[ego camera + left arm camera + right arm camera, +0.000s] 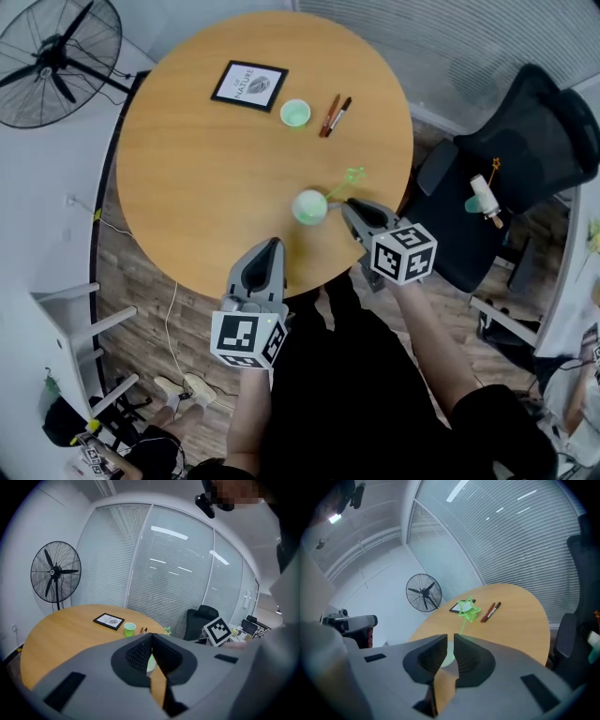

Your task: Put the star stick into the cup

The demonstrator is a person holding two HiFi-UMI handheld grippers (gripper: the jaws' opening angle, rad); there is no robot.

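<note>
Green star stick (352,176) in cup (309,207) | just ahead of right claw (348,205), slightly spread | left claw (273,246) pressed together

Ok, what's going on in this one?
A person holds a claw in each hand over a round table. The star stick already leans in the near cup. The right claw sits just behind it, jaws slightly apart, gripping nothing. The left claw hangs shut nearer the table's edge.

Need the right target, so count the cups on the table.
2. One cup stands beside the frame; the other cup is near the person's edge, with the stick in it.
</note>
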